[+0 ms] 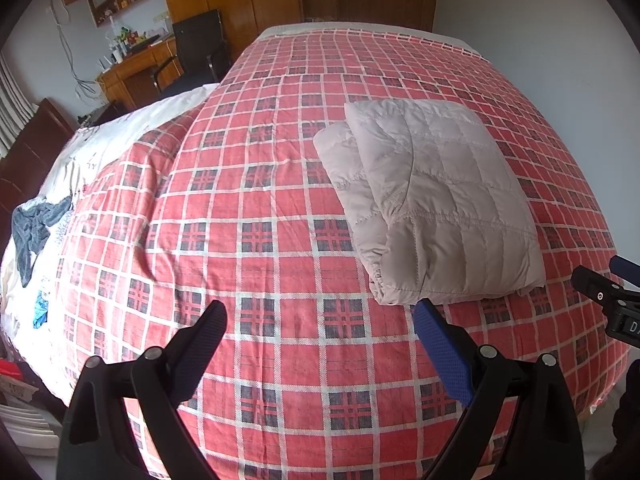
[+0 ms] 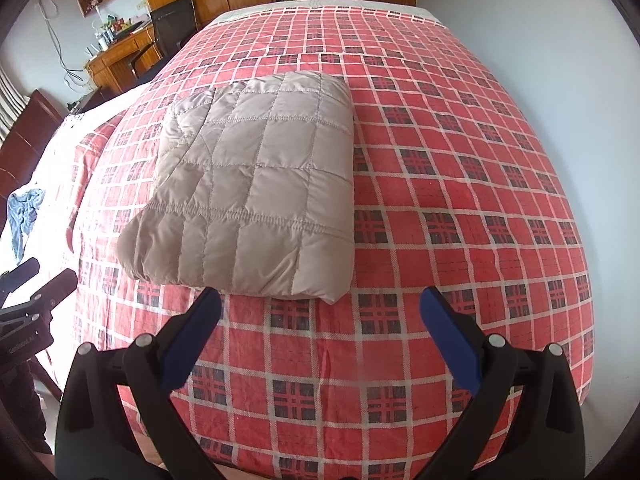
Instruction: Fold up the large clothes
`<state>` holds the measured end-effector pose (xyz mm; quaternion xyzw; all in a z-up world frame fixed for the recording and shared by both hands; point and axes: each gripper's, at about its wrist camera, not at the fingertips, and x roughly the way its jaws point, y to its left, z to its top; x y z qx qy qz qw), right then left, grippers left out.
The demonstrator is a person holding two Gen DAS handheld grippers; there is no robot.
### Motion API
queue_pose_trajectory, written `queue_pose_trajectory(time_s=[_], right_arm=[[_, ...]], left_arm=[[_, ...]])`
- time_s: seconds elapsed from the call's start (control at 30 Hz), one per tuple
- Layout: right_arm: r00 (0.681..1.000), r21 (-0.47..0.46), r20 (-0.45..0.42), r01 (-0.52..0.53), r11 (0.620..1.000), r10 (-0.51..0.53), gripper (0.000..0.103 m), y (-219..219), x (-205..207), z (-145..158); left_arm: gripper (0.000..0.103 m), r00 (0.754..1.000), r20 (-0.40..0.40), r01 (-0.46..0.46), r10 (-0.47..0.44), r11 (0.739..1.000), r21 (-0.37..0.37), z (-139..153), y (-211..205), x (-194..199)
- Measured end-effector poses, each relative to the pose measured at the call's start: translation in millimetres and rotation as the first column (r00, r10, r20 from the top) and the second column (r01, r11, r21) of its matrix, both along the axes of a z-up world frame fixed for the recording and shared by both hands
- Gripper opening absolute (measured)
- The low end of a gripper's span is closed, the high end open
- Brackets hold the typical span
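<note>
A beige quilted jacket lies folded into a thick rectangle on the red plaid bedspread. My left gripper is open, hovering above the bedspread just short of the jacket's near left corner, with nothing between its fingers. In the right wrist view the same folded jacket sits ahead and to the left. My right gripper is open too, its left finger close to the jacket's near edge, holding nothing. The right gripper also shows at the right edge of the left view, and the left gripper at the left edge of the right view.
White bedding with a dark blue-grey cloth lies at the bed's left side. A wooden desk, a black chair and wardrobes stand beyond the bed. A white wall runs along the right.
</note>
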<state>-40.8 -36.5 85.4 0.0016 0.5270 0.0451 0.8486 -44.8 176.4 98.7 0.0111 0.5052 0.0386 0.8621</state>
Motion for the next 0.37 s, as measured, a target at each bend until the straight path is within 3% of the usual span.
queue_pose_trajectory(time_s=[0.37], right_arm=[[1.000, -0.017, -0.017, 0.007, 1.000, -0.007, 0.099, -2.2, 0.5, -2.9]], left_arm=[[0.095, 1.000, -0.009, 0.003, -0.003, 1.000, -0.003, -1.5, 0.6, 1.3]])
